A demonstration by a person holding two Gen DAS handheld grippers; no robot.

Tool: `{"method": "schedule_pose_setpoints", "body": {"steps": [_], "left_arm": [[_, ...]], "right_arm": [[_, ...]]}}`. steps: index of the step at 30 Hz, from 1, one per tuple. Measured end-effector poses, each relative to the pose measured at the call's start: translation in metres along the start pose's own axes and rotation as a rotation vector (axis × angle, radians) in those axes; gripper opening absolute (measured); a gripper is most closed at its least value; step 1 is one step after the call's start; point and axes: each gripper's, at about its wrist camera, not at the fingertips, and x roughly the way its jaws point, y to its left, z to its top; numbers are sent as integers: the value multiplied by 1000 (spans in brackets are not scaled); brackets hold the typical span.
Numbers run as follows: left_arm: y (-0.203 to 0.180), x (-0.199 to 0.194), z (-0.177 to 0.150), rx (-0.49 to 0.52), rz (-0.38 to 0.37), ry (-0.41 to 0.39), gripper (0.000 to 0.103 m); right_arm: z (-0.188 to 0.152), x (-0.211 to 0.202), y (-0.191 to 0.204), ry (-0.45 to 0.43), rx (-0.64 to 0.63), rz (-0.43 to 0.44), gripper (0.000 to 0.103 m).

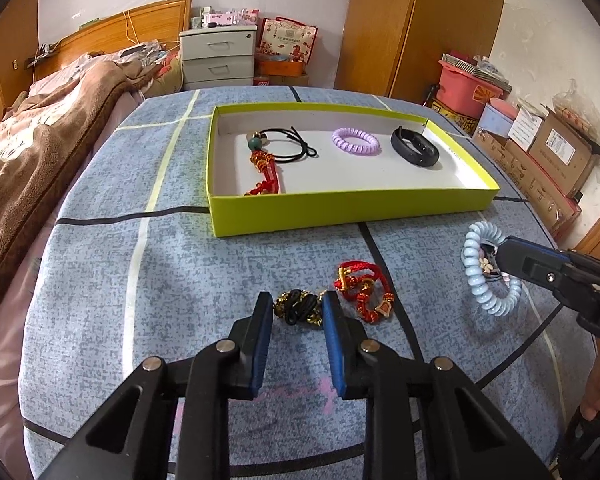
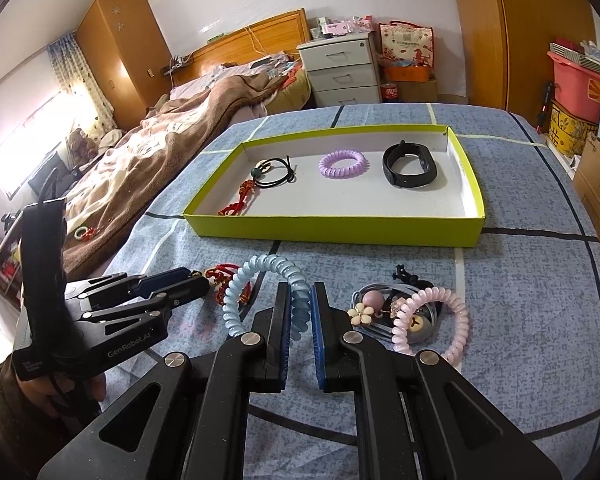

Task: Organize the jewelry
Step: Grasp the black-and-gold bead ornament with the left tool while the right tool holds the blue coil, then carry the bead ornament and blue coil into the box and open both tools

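A lime-green tray (image 1: 340, 204) (image 2: 340, 232) lies on the blue cloth and holds a red-tassel cord bracelet (image 1: 268, 156), a purple coil hair tie (image 1: 355, 141) (image 2: 343, 163) and a black band (image 1: 415, 146) (image 2: 410, 170). My left gripper (image 1: 296, 300) (image 2: 192, 278) is open, its fingers on either side of a black and gold bracelet (image 1: 298, 308). A red cord bracelet (image 1: 364, 290) lies just to its right. My right gripper (image 2: 301, 292) (image 1: 500, 258) is shut on a light blue coil hair tie (image 2: 260, 284) (image 1: 484, 276), lifted off the cloth.
A pink coil hair tie (image 2: 434, 320) lies on a pile of flower and bead hair ties (image 2: 376, 312) right of my right gripper. A bed with a brown blanket (image 1: 40, 152) lies to the left. Boxes (image 1: 548, 156) stand to the right.
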Motion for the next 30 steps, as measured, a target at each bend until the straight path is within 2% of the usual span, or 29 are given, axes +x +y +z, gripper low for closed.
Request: {"method": "schedule_pose_setpoints", "body": {"steps": [15, 25, 30], "left_arm": [[3, -17, 8, -9, 1, -35, 26], [1, -35, 43, -11, -37, -108, 26], [-3, -29, 63, -9, -62, -116, 26]], "right_arm": [[7, -8, -1, -20, -4, 2, 10], [33, -9, -11, -44, 3, -24, 10], [50, -3, -22, -47, 17, -49, 10]]}}
